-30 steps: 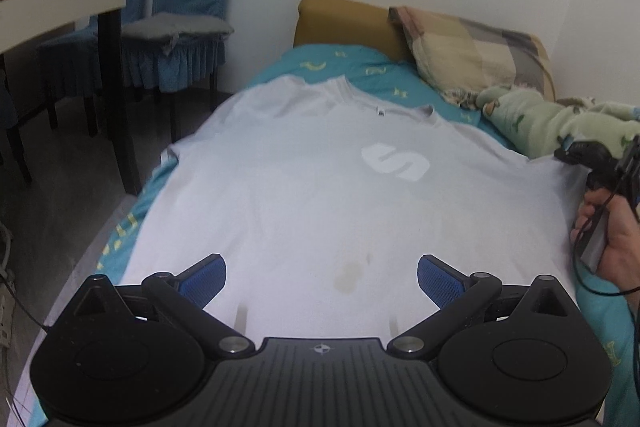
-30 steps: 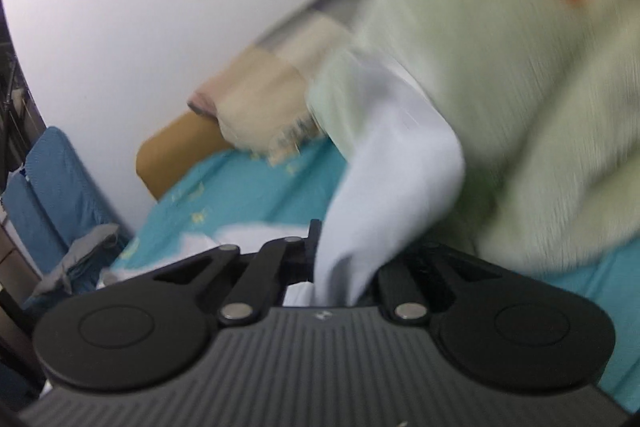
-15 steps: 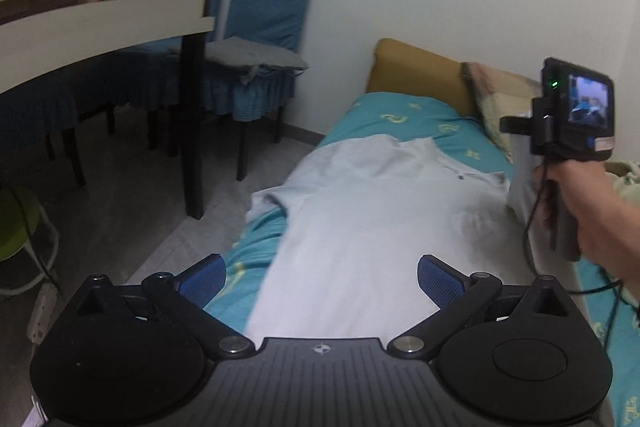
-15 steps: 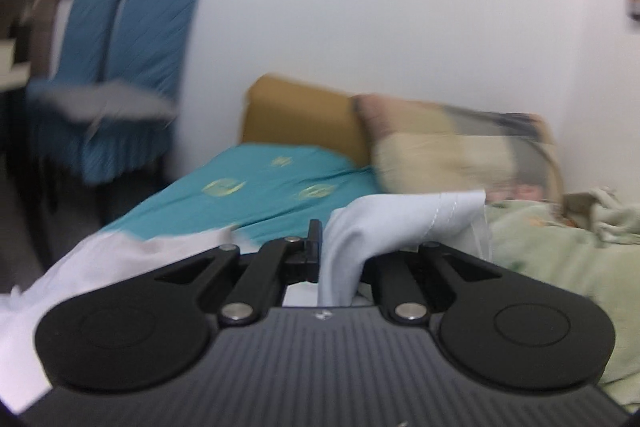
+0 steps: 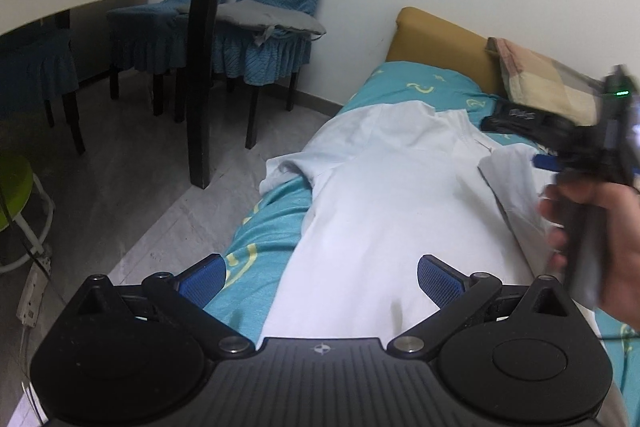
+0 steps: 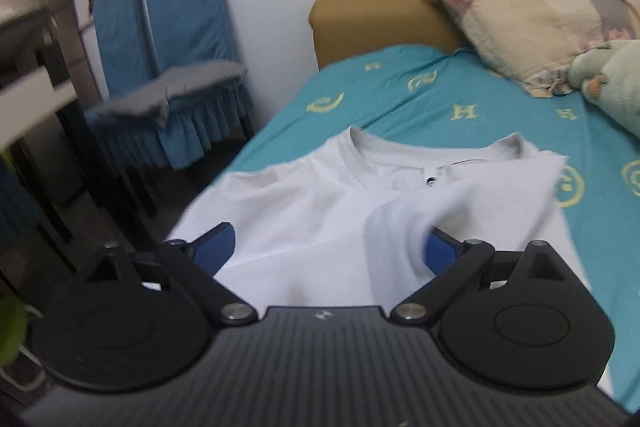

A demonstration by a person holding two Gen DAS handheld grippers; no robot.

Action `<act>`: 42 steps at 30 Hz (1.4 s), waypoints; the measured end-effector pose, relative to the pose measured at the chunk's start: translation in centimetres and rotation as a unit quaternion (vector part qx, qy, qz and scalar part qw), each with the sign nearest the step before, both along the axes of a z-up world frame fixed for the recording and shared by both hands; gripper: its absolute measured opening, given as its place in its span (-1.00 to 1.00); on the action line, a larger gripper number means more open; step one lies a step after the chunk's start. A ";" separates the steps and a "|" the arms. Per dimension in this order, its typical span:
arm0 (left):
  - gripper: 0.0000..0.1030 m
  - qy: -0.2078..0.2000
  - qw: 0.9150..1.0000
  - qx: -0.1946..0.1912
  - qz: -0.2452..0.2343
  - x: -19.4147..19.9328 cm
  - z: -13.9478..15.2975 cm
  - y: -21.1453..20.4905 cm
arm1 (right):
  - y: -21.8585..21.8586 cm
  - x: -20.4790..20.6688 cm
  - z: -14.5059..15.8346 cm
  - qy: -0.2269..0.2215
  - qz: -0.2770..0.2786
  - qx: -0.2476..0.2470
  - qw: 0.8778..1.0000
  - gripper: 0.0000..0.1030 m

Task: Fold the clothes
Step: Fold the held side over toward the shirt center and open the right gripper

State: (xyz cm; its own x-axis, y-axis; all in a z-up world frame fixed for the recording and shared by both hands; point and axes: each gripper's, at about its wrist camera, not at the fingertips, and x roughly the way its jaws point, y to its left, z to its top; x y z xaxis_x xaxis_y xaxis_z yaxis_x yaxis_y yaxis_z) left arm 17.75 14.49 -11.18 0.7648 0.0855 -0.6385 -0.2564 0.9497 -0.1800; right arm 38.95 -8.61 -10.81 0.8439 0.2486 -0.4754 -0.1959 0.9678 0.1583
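A white T-shirt lies flat on the teal bed sheet, collar toward the headboard. Its right sleeve is folded inward over the chest. My left gripper hovers open above the hem, its blue pads wide apart and nothing between them. In the right wrist view the T-shirt fills the middle, and the folded sleeve drapes loosely, blurred, against the right pad. My right gripper is open above the chest. A hand holds the right gripper at the shirt's right side.
A mustard headboard and a checked pillow sit at the far end of the bed. A pale green plush lies at the right. Blue-covered chairs and a black table leg stand left of the bed.
The right gripper carried the sleeve leftward over the shirt, then opened and let it go. The left gripper's view swung left toward the bed's edge and stayed open.
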 end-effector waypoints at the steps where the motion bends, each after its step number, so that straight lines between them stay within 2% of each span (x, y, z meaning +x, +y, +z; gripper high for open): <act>1: 1.00 -0.003 1.000 0.002 -0.003 -0.2 0.2 -0.2 | -0.4 -1.4 0.7 -0.005 -0.001 0.004 1.000 0.89; 6: 0.99 -0.018 1.000 0.003 -0.016 -1.7 1.6 -1.4 | -2.5 -8.2 4.4 -0.031 -0.007 0.022 0.999 0.89; 12: 0.99 -0.037 0.998 -0.023 -0.044 -5.6 4.0 -2.8 | -7.2 -20.6 8.0 -0.037 -0.038 0.048 0.997 0.89; 15: 0.99 -0.047 0.997 0.013 -0.063 -8.9 4.6 -4.6 | -8.7 -25.5 9.0 -0.042 -0.052 0.047 0.997 0.89; 18: 0.99 -0.059 0.994 0.028 -0.087 -11.4 5.5 -6.3 | -9.8 -29.7 9.0 -0.055 -0.059 0.051 0.995 0.89; 23: 0.99 -0.099 0.989 0.051 -0.096 -14.3 7.1 -8.5 | -10.6 -32.3 8.0 -0.057 -0.063 0.031 0.996 0.89; 26: 0.99 -0.100 0.988 0.058 -0.101 -15.4 7.4 -9.3 | -11.0 -34.0 7.4 -0.057 -0.065 0.019 0.996 0.89; 30: 0.99 -0.084 0.989 0.070 -0.100 -16.2 7.2 -10.0 | -12.3 -34.3 7.6 -0.049 -0.074 0.063 0.994 0.89; 39: 0.99 -0.079 0.986 0.088 -0.118 -17.3 7.2 -12.0 | -14.3 -35.2 8.2 -0.055 -0.083 0.091 0.991 0.86; 40: 0.99 -0.077 0.986 0.085 -0.120 -17.4 7.2 -12.2 | -14.6 -35.2 8.3 -0.056 -0.083 0.095 0.990 0.63; 41: 0.99 -0.075 0.986 0.084 -0.123 -17.4 7.1 -12.4 | -14.9 -35.3 8.4 -0.057 -0.084 0.100 0.990 0.32; 42: 0.99 -0.072 0.986 0.084 -0.125 -17.5 7.0 -12.7 | -15.2 -35.3 8.5 -0.059 -0.085 0.105 0.989 0.29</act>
State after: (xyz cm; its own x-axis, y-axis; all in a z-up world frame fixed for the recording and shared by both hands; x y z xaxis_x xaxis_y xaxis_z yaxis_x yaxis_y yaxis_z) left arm 0.25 1.79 -4.22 0.8567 -0.0222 -0.5153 0.0062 0.9994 -0.0328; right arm 3.62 -23.84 -2.26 0.9281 0.1815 -0.3250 -0.0625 0.9367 0.3446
